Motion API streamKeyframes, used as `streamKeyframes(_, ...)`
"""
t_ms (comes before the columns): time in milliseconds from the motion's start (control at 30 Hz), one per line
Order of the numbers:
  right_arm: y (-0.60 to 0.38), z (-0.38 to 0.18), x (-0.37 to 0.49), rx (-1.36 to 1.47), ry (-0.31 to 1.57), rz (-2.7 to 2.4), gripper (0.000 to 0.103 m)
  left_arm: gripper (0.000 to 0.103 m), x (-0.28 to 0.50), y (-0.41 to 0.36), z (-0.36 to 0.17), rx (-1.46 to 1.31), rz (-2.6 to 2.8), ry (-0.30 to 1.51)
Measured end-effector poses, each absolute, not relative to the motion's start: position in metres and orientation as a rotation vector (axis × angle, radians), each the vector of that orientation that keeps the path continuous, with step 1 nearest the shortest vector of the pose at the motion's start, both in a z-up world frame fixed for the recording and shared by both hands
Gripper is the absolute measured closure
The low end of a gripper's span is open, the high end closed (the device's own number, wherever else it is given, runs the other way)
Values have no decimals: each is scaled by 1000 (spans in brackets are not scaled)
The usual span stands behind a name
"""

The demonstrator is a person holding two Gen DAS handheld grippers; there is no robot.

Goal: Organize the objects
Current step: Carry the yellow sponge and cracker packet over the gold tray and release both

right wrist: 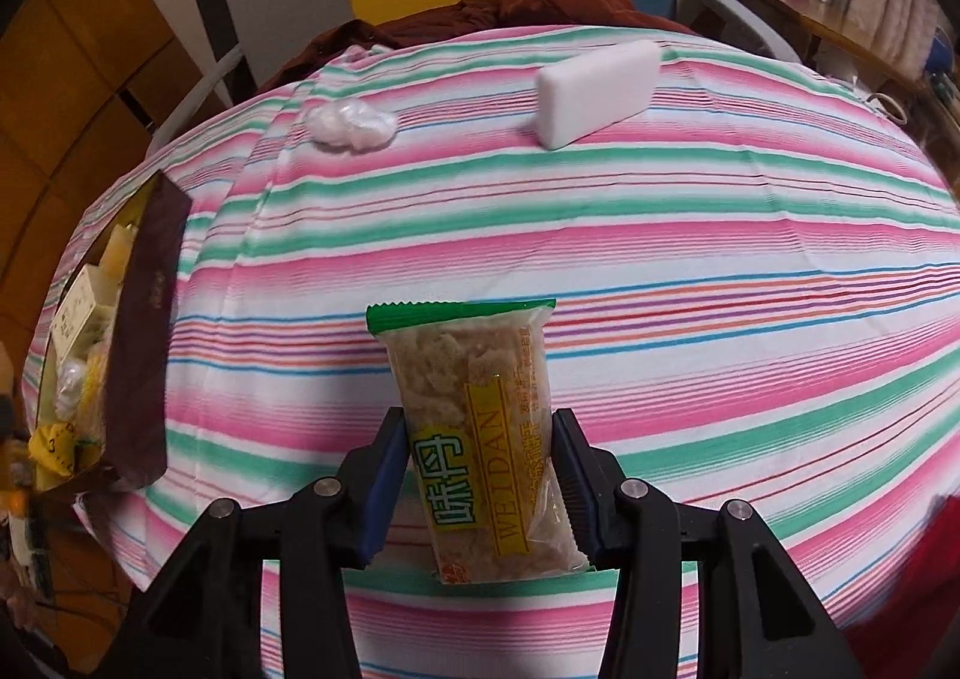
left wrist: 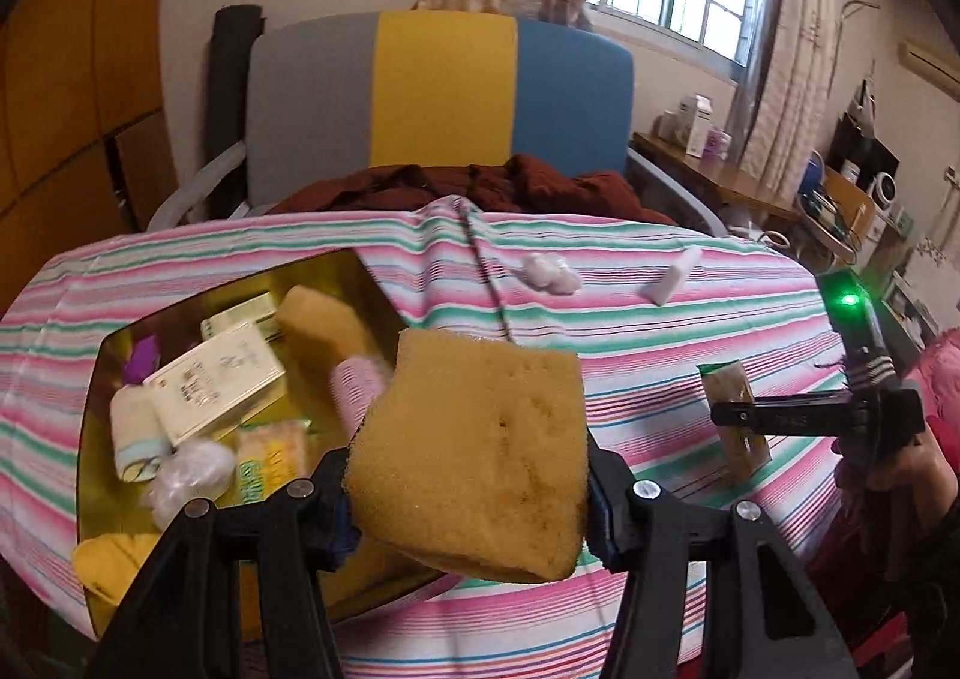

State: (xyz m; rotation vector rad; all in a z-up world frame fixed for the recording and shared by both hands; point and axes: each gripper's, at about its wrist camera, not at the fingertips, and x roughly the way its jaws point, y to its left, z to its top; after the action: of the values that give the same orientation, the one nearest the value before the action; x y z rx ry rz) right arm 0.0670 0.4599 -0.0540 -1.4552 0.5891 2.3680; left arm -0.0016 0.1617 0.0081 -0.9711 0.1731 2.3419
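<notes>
My left gripper [left wrist: 468, 490] is shut on a yellow sponge [left wrist: 474, 457], held above the right edge of a gold-lined box [left wrist: 354, 283]. The box holds another sponge [left wrist: 318, 319], a white carton [left wrist: 216, 385], a pink roller [left wrist: 357, 385] and several small packs. My right gripper [right wrist: 480, 475] is shut on a clear snack packet with a green top [right wrist: 474, 433], held upright over the striped cloth. The same packet [left wrist: 735, 415] and right gripper [left wrist: 729, 415] show at the right of the left wrist view. The box [right wrist: 141, 331] appears at the left edge in the right wrist view.
A striped pink and green cloth [right wrist: 720, 271] covers the table. On it lie a white eraser-like block [right wrist: 597, 94] and a clear wad of plastic [right wrist: 348, 127]. Behind stands a chair in grey, yellow and blue [left wrist: 441, 91] with brown clothing [left wrist: 480, 187]. A cluttered desk [left wrist: 720, 175] stands at the right.
</notes>
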Motion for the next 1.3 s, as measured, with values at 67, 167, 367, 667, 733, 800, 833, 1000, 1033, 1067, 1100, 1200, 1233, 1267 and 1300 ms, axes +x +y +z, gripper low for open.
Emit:
streamKeyframes(67, 449, -53, 63, -1464, 588, 2391, 55, 45, -3, 156, 6, -981, 2349, 168)
streamKeyframes(167, 435, -52, 57, -1467, 607, 2420, 55, 45, -6, 147, 3, -1001, 2360, 152)
streamKeyframes(367, 398, -41, 44, -1454, 681, 2525, 55, 45, -8, 134, -4, -1029, 2353, 119)
streamKeyframes(667, 349, 2, 27, -1368, 703, 2728, 56, 45, -18, 76, 4, -1026, 2449, 2)
streamKeyframes(733, 337, 11, 22, -1356, 690, 2768, 56, 45, -23, 57, 7, -1029, 2492, -37)
streamKeyframes(800, 327, 20, 17, -1344, 651, 2802, 56, 45, -27, 41, 8, -1035, 2534, -61)
streamKeyframes(833, 324, 24, 16, -1332, 640, 2816, 60, 45, -29, 33, 9, -1040, 2554, -74)
streamKeyframes(1000, 315, 39, 12, -1294, 601, 2870, 73, 45, -37, 2, 8, -1060, 2626, -120)
streamKeyframes(1033, 312, 39, 11, -1301, 589, 2878, 73, 45, -38, -1, 7, -1064, 2631, -124)
streamKeyframes(1067, 310, 39, 9, -1310, 578, 2884, 74, 45, -39, -1, 6, -1068, 2632, -125)
streamKeyframes(1100, 308, 37, 7, -1314, 552, 2879, 74, 45, -39, -2, 4, -1070, 2630, -130)
streamKeyframes(1200, 316, 22, 1, -1357, 455, 2793, 73, 45, -37, 3, 2, -1074, 2604, -121)
streamKeyframes(1233, 319, 14, -2, -1379, 401, 2752, 73, 45, -34, 6, 2, -1072, 2596, -117)
streamKeyframes(1267, 323, 6, -4, -1412, 374, 2725, 70, 45, -34, 8, 2, -1069, 2585, -111)
streamKeyframes(1300, 329, -5, -6, -1456, 375, 2703, 67, 45, -33, 11, 2, -1063, 2576, -103)
